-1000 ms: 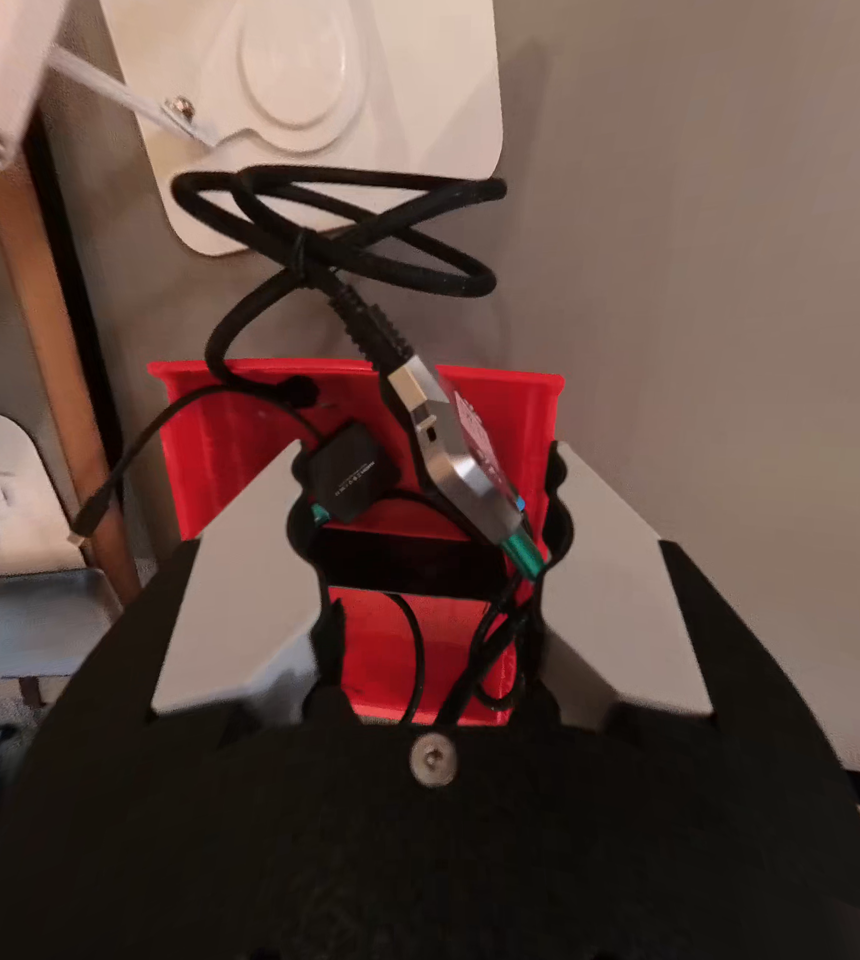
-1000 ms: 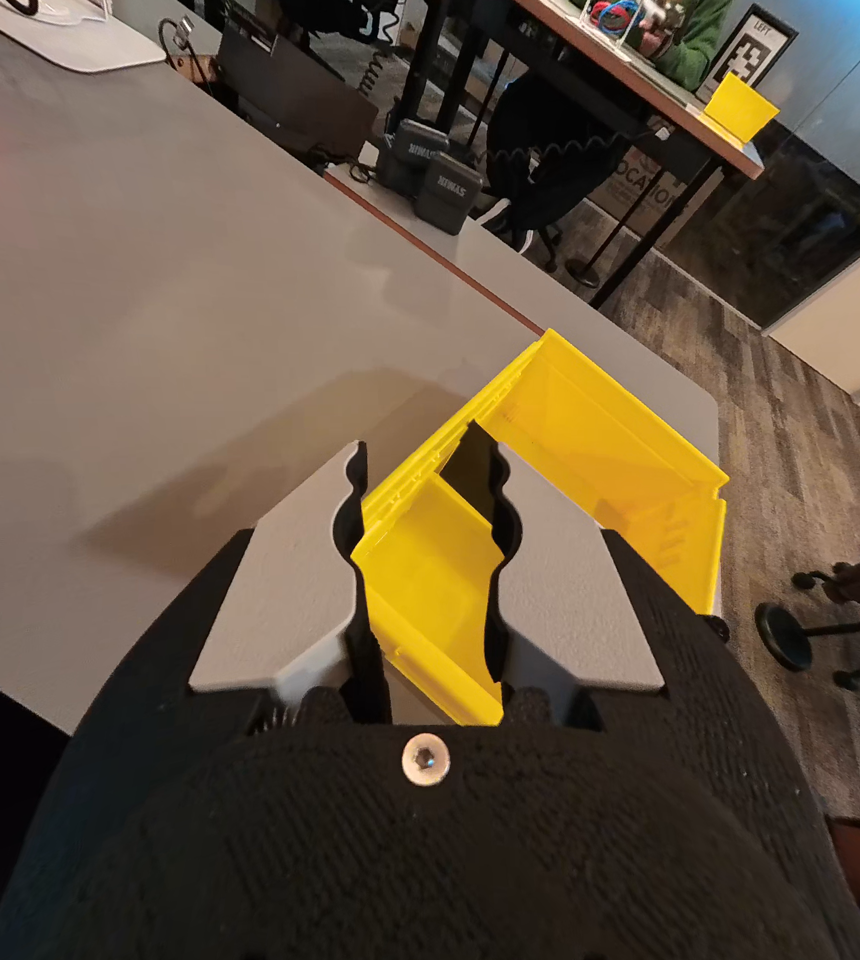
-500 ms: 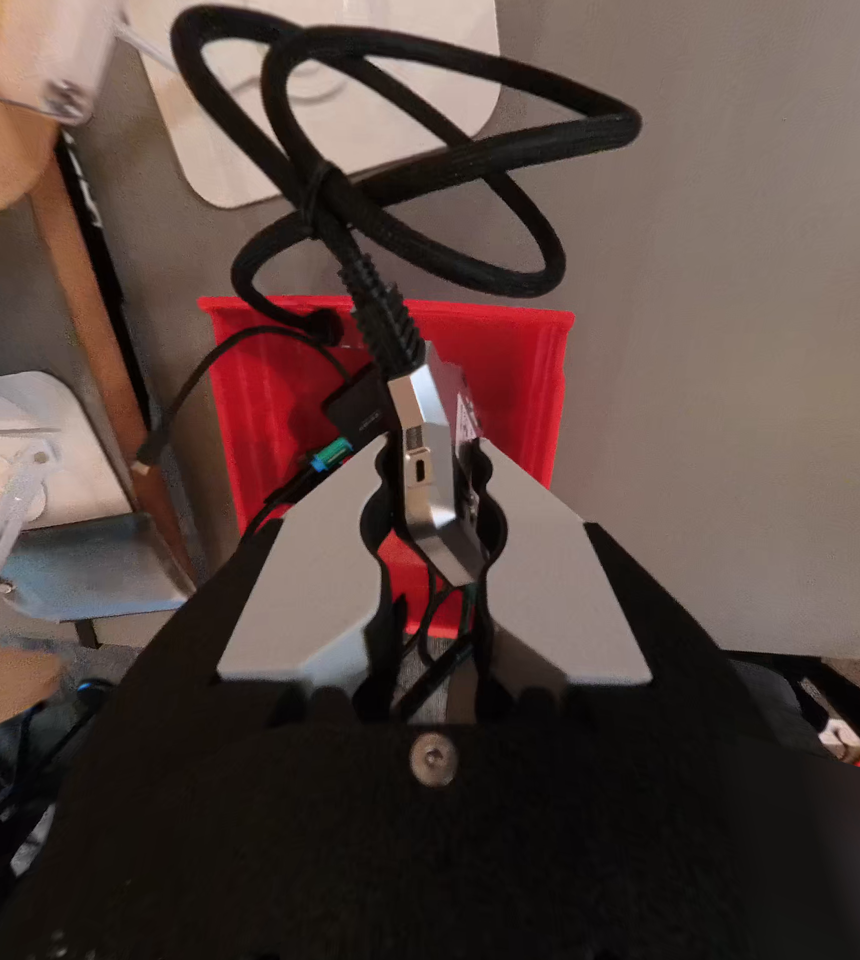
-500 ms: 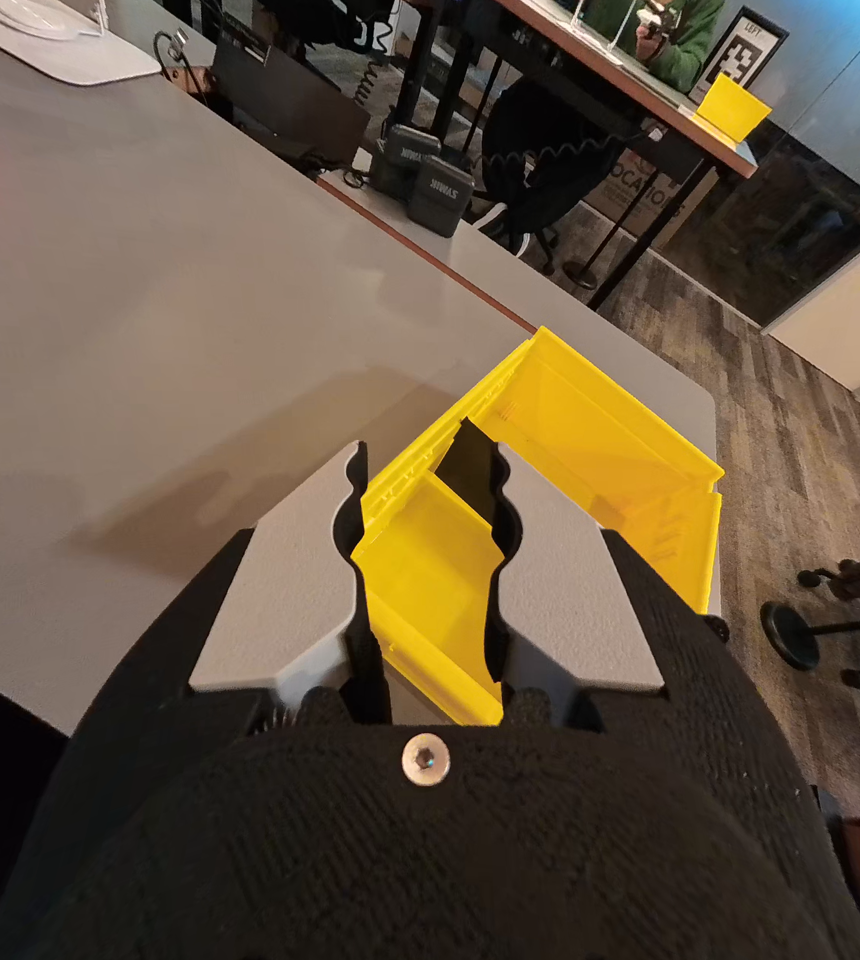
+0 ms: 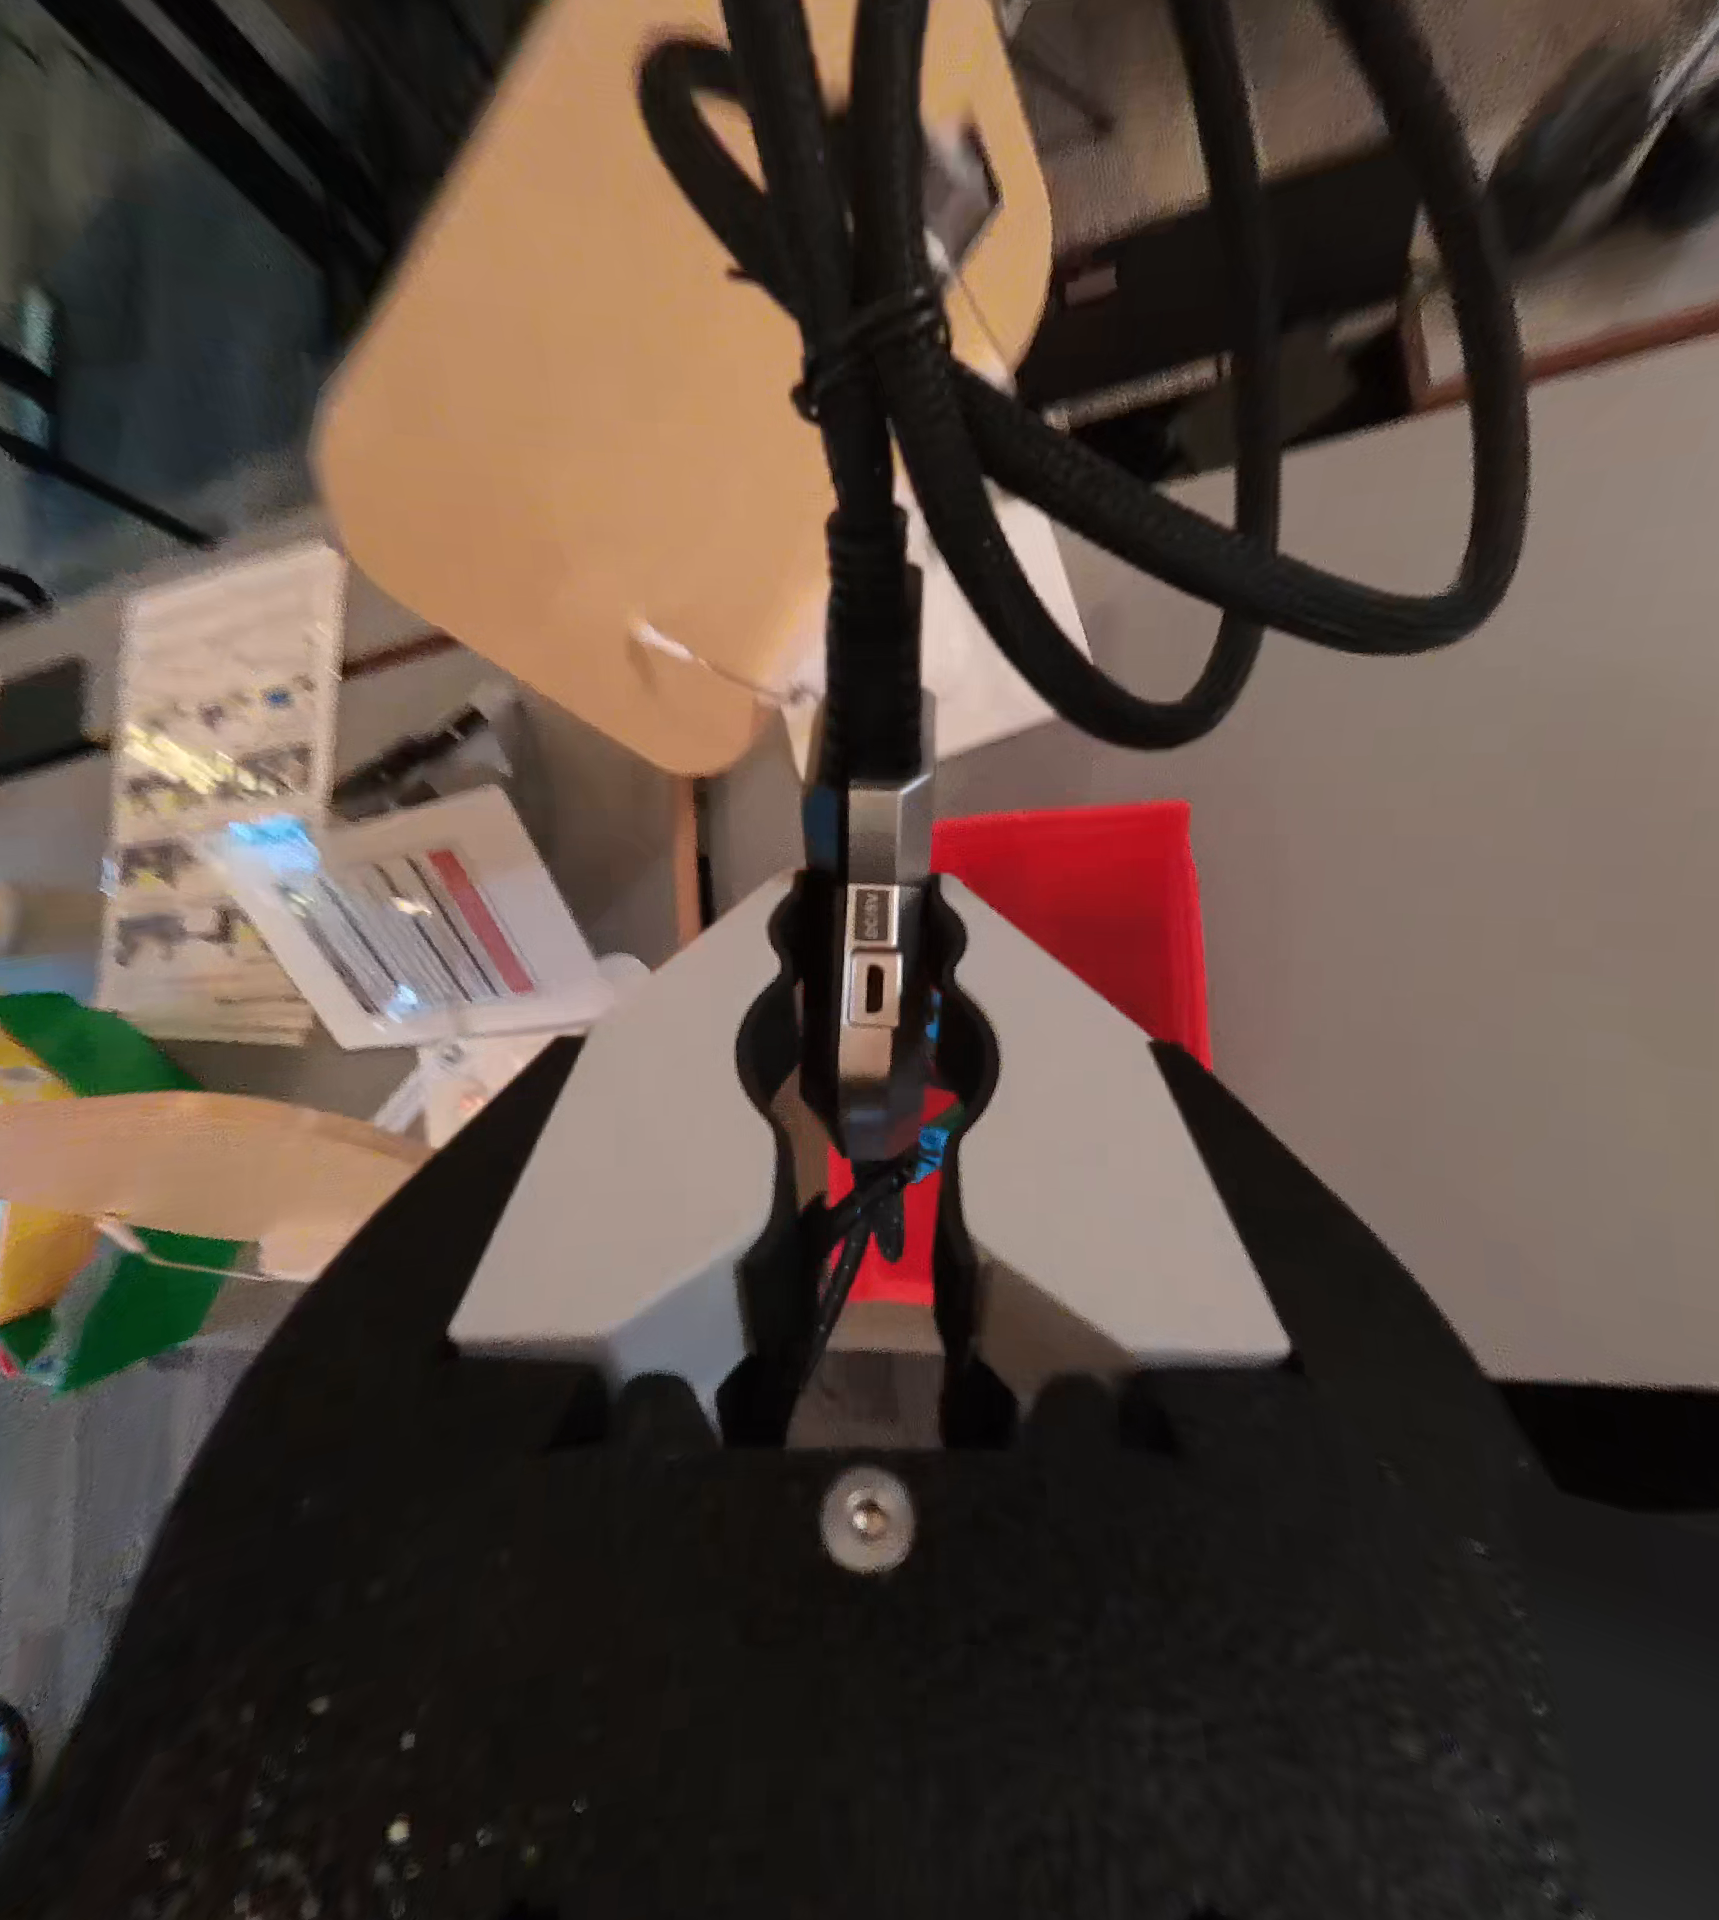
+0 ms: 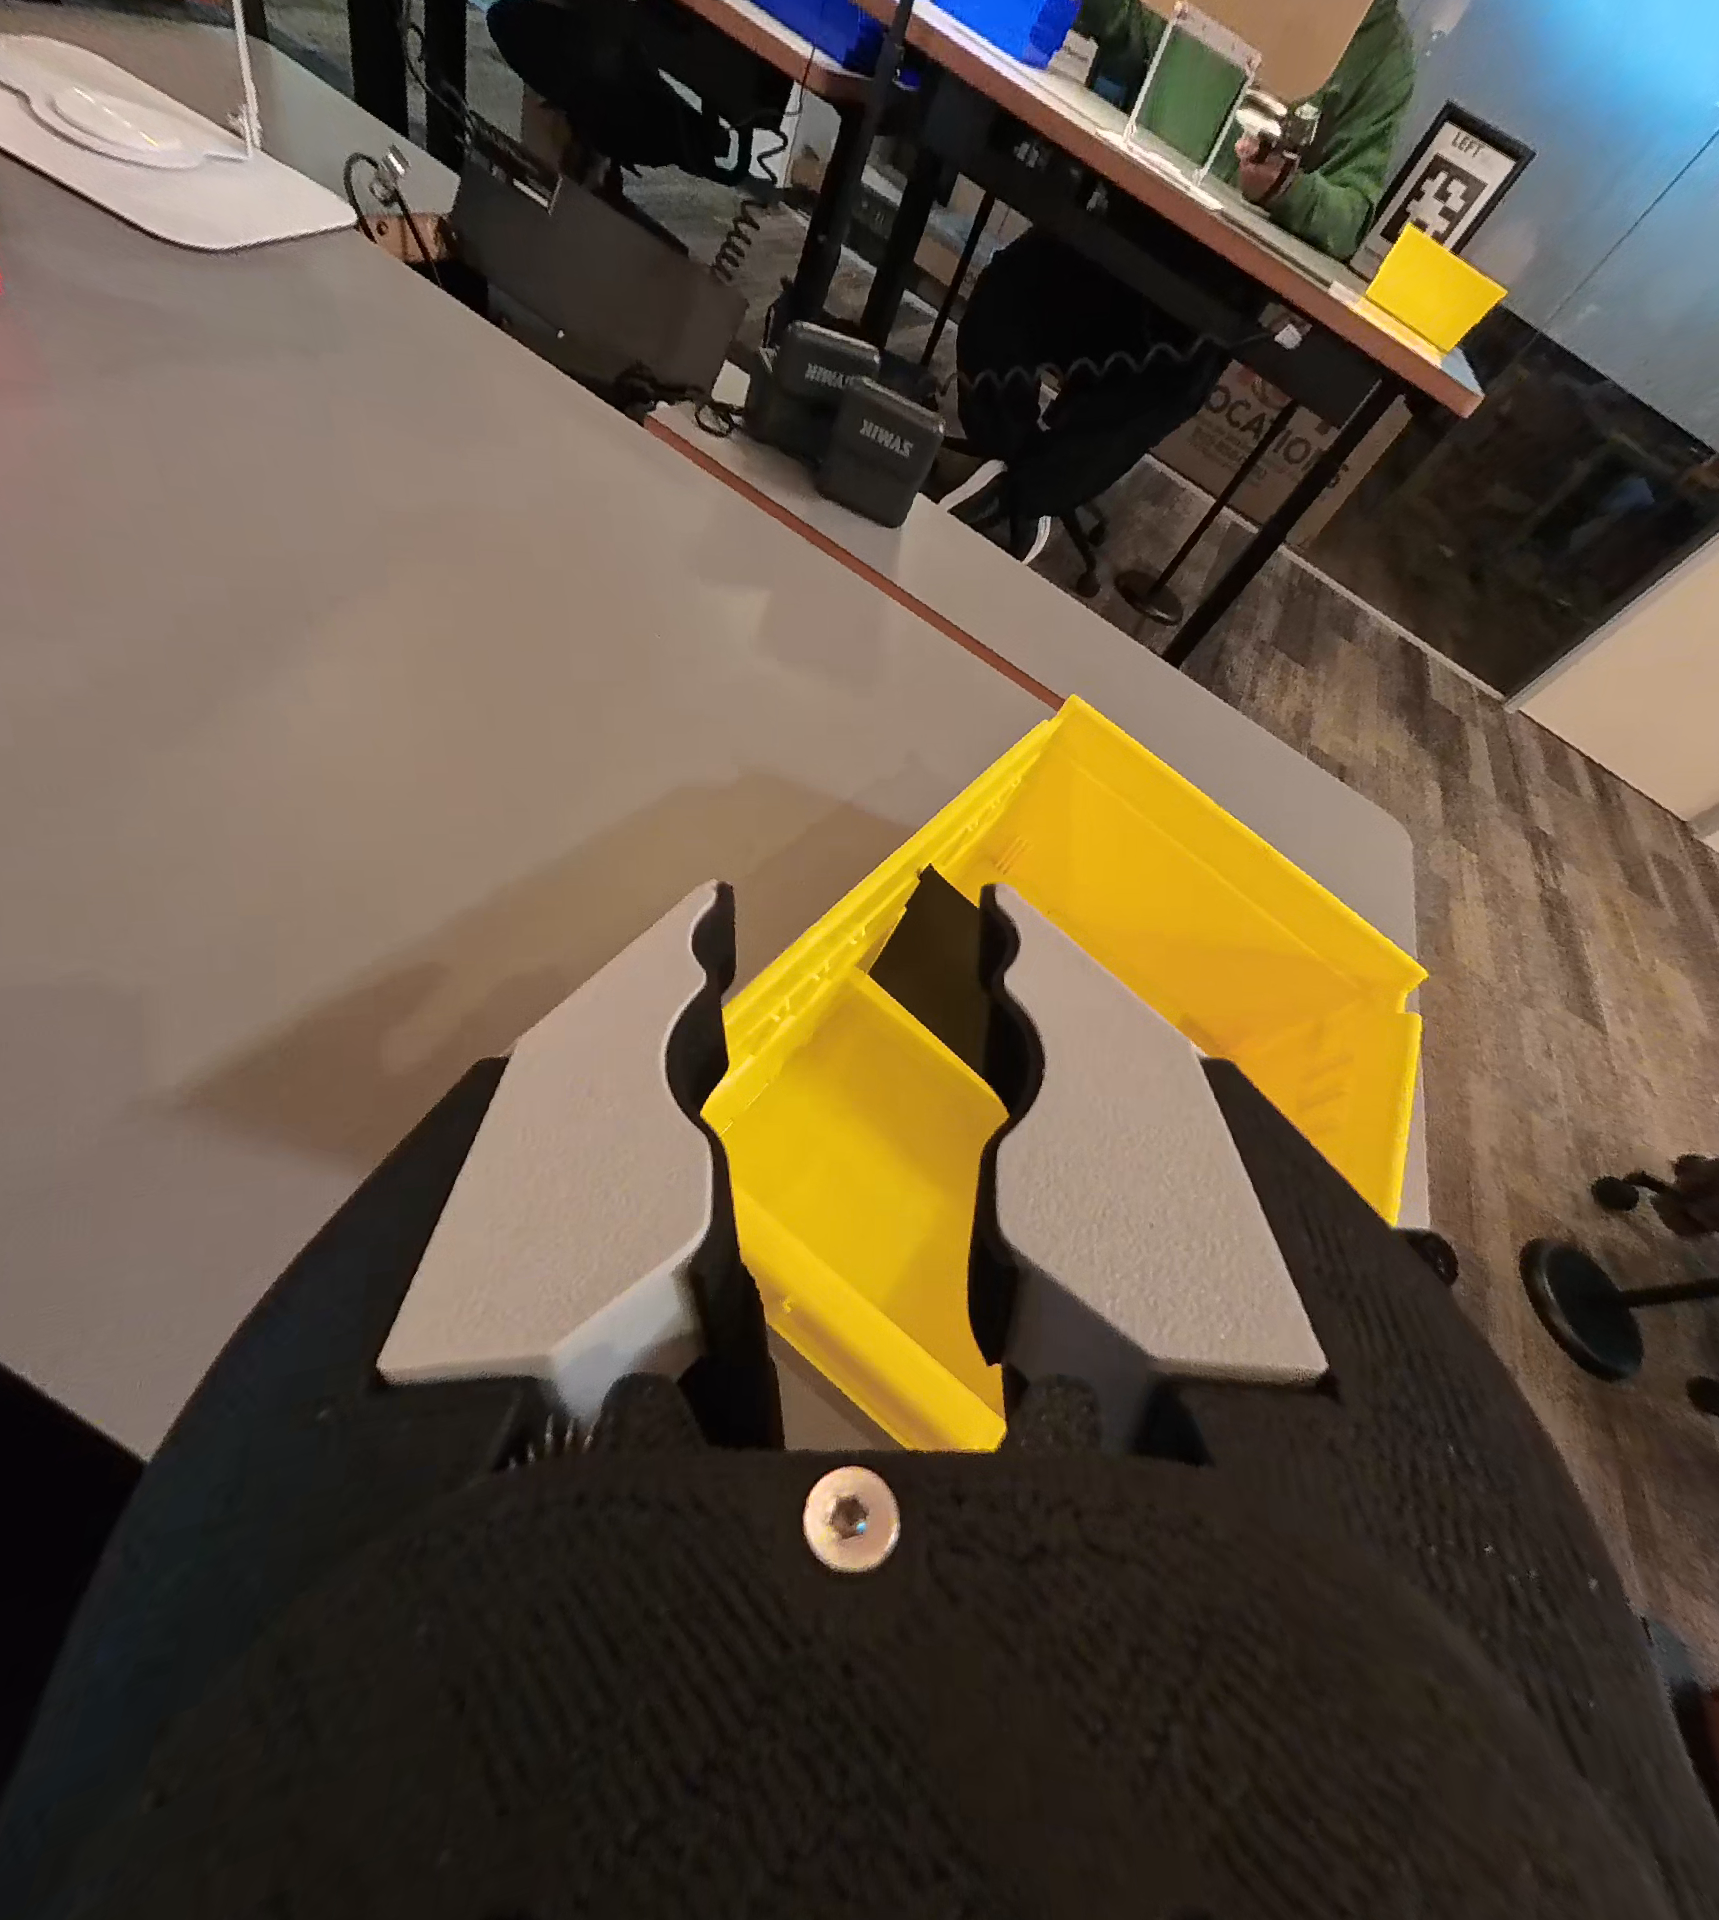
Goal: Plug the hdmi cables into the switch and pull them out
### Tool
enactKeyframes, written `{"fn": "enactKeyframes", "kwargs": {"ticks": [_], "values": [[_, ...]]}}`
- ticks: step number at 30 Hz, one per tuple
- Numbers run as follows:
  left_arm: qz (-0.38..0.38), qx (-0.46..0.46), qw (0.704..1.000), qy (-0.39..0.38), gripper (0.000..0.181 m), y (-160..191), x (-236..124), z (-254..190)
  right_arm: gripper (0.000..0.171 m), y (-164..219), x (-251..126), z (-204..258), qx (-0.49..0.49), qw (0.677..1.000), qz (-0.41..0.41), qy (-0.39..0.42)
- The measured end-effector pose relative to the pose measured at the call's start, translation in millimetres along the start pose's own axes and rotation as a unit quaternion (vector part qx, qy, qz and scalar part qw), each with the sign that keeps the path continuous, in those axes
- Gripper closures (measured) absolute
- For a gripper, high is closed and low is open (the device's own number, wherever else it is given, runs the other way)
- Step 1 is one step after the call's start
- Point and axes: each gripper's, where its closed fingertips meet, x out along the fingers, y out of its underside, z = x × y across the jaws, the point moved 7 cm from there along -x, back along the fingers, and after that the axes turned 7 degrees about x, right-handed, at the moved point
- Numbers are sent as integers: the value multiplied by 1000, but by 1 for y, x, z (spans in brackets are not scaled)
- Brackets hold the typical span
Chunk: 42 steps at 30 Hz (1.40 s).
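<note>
The left claw (image 5: 865, 997) is squeezing the grey switch (image 5: 870, 977), black cable (image 5: 870, 623) dangling. The right claw (image 6: 855, 997) is gaping, empty, over the yellow bin (image 6: 1198, 935).

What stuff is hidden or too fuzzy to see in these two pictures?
- Left wrist view: the switch has its ports hidden by the left gripper fingers.
- Left wrist view: the braided cable loops run off the top edge.
- Left wrist view: the red bin inside is hidden.
- Right wrist view: the yellow bin floor is partly blocked by the right gripper.
</note>
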Motion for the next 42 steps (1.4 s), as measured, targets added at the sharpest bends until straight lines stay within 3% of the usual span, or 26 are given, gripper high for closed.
{"fn": "enactKeyframes", "kwargs": {"ticks": [8,10,14,20,25,30,36,42], "values": [[-137,87,973,-165,163,-30,-107,1,126,-5,-5,3,-3,1000,-13,-3],[-170,109,964,-171,163,-38,-126,-9,126,-5,-4,4,-5,1000,-13,-3],[-255,145,950,-112,163,-54,-147,-46,126,-8,-4,7,-12,1000,-14,-5],[-388,205,894,85,163,-69,-141,-134,126,-11,-4,12,-23,1000,-17,-5],[-454,223,834,221,163,-68,-99,-209,126,-13,-6,11,-26,999,-24,1],[-496,261,793,240,163,-63,-30,-281,127,-11,-5,6,-25,999,-25,10],[-545,312,772,101,162,-40,65,-359,128,-7,5,3,-24,999,-15,20],[-540,435,718,-68,163,7,153,-425,129,-9,20,11,-47,999,-15,24]]}}
